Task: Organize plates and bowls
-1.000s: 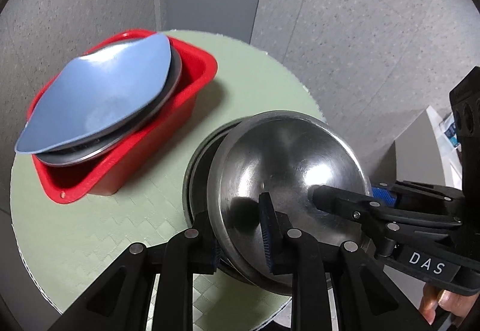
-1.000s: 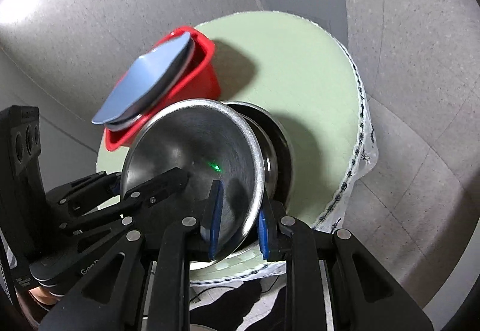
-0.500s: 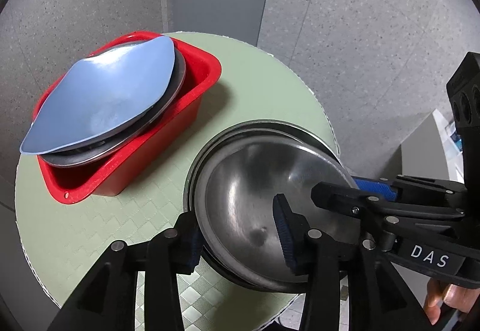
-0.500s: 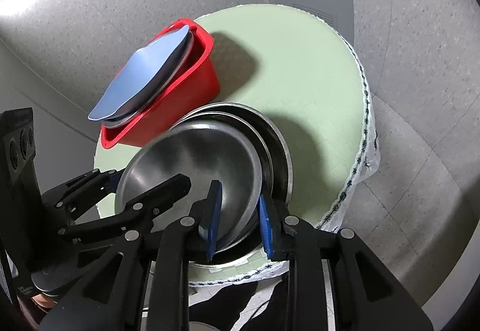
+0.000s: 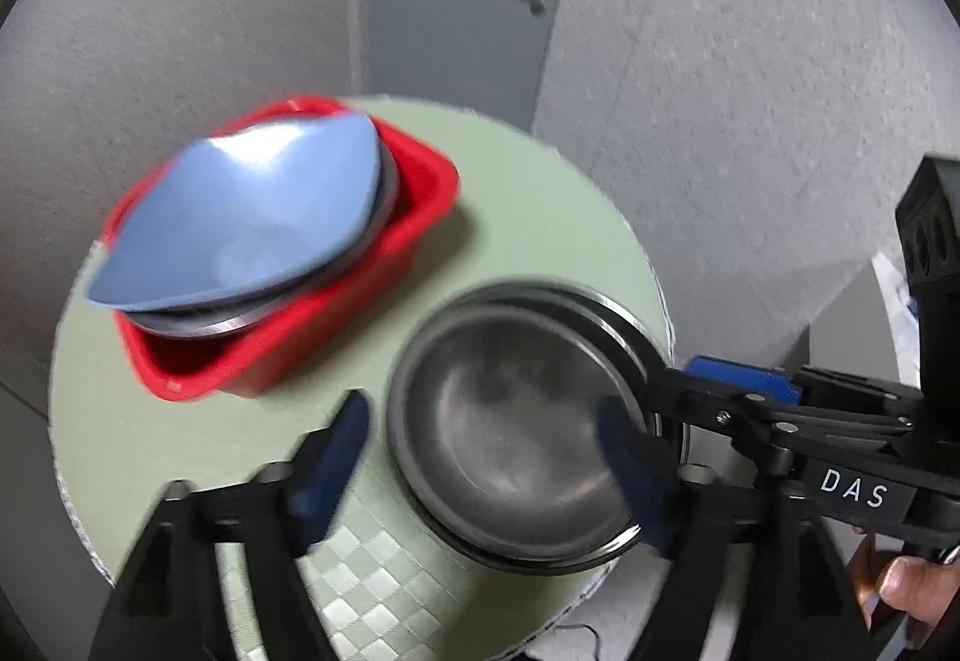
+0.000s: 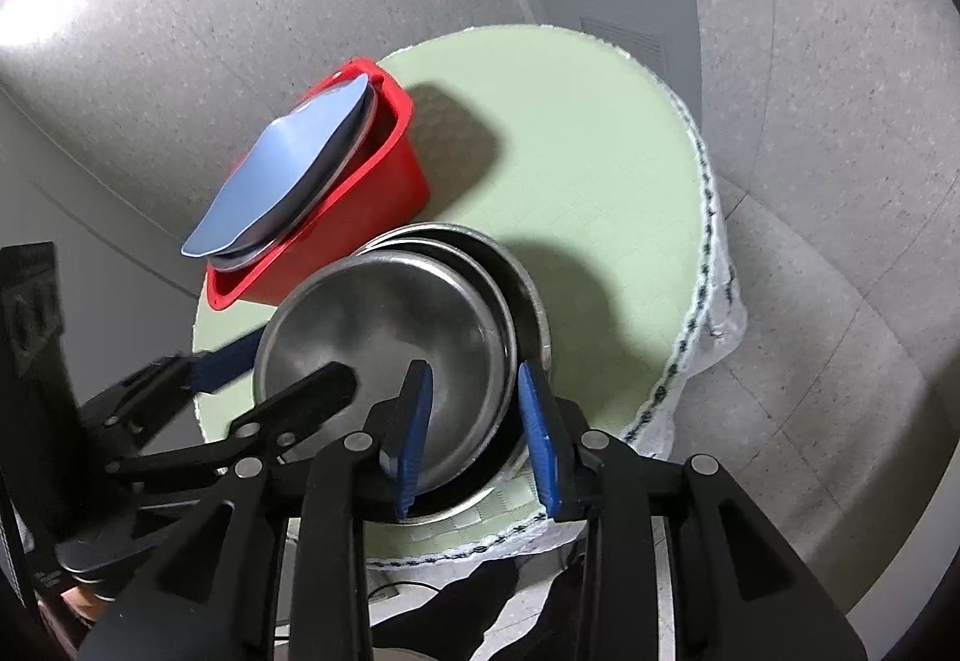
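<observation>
Both grippers have let go since a second ago: the steel bowl (image 5: 516,421), then tilted up between the pads, now lies nested in the stack of steel bowls (image 6: 522,289) near the front edge of the round green table (image 5: 540,193). The left gripper (image 5: 486,457) has its fingers spread wide, one pad on the table side of the bowl and the other over its far rim; the blur hides whether either touches the metal. The right gripper (image 6: 474,427) also stands parted, its two blue pads straddling the near rim of the stack without pinching it.

Behind and to the left, the red basket (image 5: 336,337) holds a blue plate (image 5: 240,223) lying tilted on top of a steel plate (image 5: 384,199), both leaning over the basket's rim rather than sitting flat.

By the look of it, the bowls are gathered into one stack and the plates into the basket, so the sorting seems largely done. What may remain is withdrawing both grippers cleanly and perhaps settling the tilted plates.
</observation>
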